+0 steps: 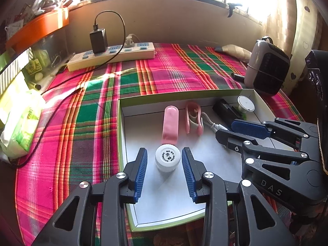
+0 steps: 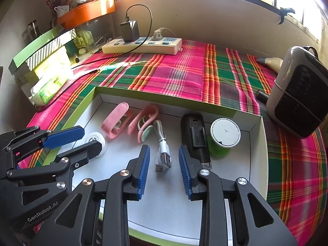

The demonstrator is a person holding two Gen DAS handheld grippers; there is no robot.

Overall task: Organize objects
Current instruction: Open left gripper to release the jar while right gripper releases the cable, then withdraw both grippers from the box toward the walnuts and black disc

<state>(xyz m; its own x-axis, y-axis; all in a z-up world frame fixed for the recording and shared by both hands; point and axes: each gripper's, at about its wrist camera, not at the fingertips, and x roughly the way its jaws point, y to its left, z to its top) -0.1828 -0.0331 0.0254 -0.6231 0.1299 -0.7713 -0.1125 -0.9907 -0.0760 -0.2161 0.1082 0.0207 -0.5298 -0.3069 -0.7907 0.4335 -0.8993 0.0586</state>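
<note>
While both your claws hang over the green-edged box (image 1: 121,123), left claw (image 1: 164,160) is spread around the white jar (image 1: 167,158), pads clear; right claw (image 2: 164,160) is spread around the white USB cable (image 2: 163,145), not touching it.

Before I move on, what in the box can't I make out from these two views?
- Jar lid print: left wrist view, too small to read.
- Cable: left wrist view, its plug end hidden behind the right claw.
- Box near wall: right wrist view, hidden by both claws.
</note>
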